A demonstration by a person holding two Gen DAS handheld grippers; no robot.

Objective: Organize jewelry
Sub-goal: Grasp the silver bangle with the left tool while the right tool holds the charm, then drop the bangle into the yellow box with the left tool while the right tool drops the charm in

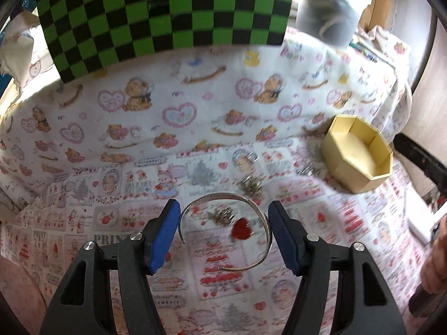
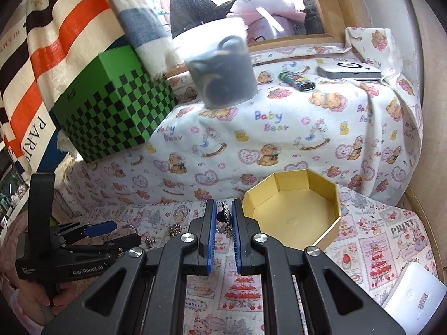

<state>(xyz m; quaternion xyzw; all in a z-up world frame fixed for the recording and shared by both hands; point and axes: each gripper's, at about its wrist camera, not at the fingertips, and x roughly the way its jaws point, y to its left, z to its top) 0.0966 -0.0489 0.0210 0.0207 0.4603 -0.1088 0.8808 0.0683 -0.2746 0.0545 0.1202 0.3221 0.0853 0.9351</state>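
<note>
My left gripper (image 1: 223,215) is open, its blue pads on either side of a silver open bangle (image 1: 261,217) that lies on the printed cloth. Inside the bangle lie a red heart piece (image 1: 241,227) and a small metal earring (image 1: 223,215). More small metal pieces (image 1: 251,185) lie beyond it. My right gripper (image 2: 223,209) is shut on a small dark and silver jewelry piece (image 2: 224,215), held just left of the empty yellow octagonal box (image 2: 296,215). The box also shows in the left wrist view (image 1: 357,153). The left gripper (image 2: 111,231) shows at the left of the right wrist view.
A green and black checkered box (image 2: 111,111) stands at the back left on the raised bear-print cloth. A translucent tub (image 2: 220,67), a lighter (image 2: 297,81) and a white device (image 2: 349,71) sit on that ledge. A white card (image 2: 413,296) lies at front right.
</note>
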